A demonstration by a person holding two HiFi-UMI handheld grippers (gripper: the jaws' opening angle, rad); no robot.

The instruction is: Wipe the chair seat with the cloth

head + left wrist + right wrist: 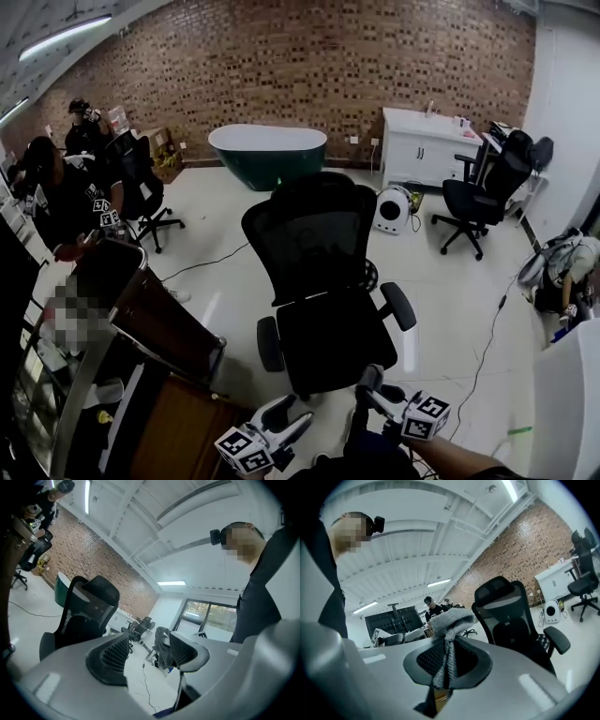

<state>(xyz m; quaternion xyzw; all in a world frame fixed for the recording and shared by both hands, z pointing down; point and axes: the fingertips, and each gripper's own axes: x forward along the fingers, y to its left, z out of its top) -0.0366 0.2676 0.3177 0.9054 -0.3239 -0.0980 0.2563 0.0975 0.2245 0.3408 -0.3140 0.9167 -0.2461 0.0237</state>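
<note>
Right gripper view is showing the right gripper pinching a fuzzy grey knitted cloth, which is poking up lengthwise past the jaw tips. The left gripper is gaping wide, holding nothing. Both are hanging near the front of the black mesh office chair and its flat seat.

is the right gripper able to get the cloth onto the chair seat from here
Probably yes: the right gripper, shut on the cloth, hovers at the seat's front edge, and nothing stands between them.
</note>
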